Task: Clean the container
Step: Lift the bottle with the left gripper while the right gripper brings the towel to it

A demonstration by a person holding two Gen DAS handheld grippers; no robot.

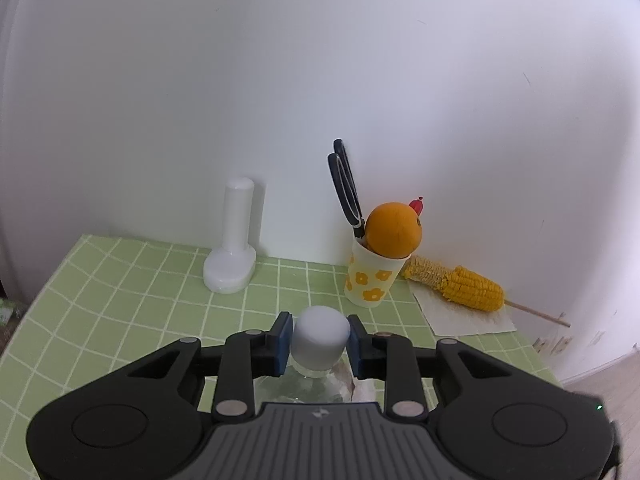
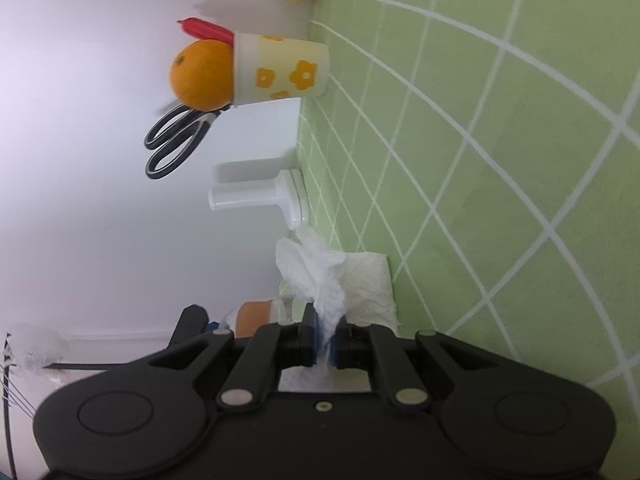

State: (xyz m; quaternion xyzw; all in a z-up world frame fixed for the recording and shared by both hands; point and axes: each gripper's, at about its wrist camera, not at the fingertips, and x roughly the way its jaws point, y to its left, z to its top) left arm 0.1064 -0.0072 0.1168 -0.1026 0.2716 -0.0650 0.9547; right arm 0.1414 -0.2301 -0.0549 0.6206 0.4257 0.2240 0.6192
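My left tongs [image 1: 320, 344] are clamped on the white cap [image 1: 320, 338] of a clear bottle [image 1: 308, 388], blue pads pressed against either side of it. The bottle's body shows only as a glassy patch beneath the cap, close under the camera, over the green checked counter [image 1: 120, 300].

My right tongs [image 2: 325, 338] are pinched together on a crumpled white paper towel [image 2: 316, 276], which bunches out ahead of the fingertips. This view is rolled sideways, so the counter runs up its right side. Just beyond the towel lies more white paper [image 2: 370, 288], and to the left of it I can make out part of the bottle with an orange-brown label [image 2: 256, 316], partly blurred.

Further back, near the wall, a floral cup [image 1: 370, 280] holds an orange [image 1: 394, 230], black-handled scissors [image 1: 346, 188] and something red [image 1: 417, 205]. A half-eaten corn cob [image 1: 460, 282] on a skewer rests on a napkin [image 1: 464, 318] just beside the cup. A white plastic stand [image 1: 234, 240] sits well apart to the left.
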